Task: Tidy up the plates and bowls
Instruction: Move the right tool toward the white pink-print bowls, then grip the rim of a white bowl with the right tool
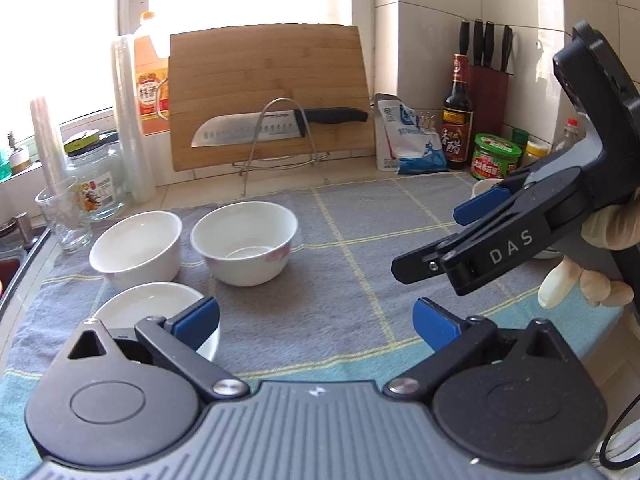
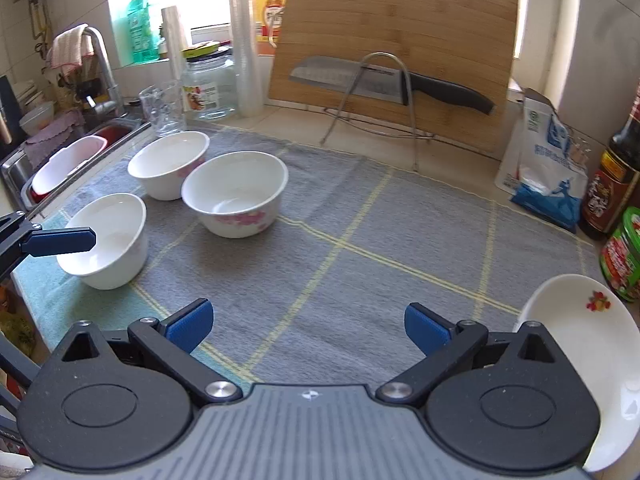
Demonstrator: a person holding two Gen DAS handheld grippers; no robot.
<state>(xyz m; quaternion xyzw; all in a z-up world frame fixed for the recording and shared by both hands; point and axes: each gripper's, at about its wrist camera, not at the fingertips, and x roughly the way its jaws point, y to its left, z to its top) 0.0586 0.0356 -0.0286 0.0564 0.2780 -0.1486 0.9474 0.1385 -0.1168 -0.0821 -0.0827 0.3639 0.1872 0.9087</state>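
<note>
progress: barely begun | three bowls (image 2: 236, 192) unstacked, loosely grouped on surface's left cloth (image 2: 360, 240) | plate (image 2: 592, 344) apart, far right | left tool (image 1: 316, 326) released, empty | right tool (image 2: 306, 326) released, empty

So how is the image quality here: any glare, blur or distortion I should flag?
Left wrist view: the window is blown out to white and fisheye bends the cutting board; the bowls stay sharp. Right wrist view: backlight washes out the board's top edge, the plate stretches at the rim, no motion blur.
</note>
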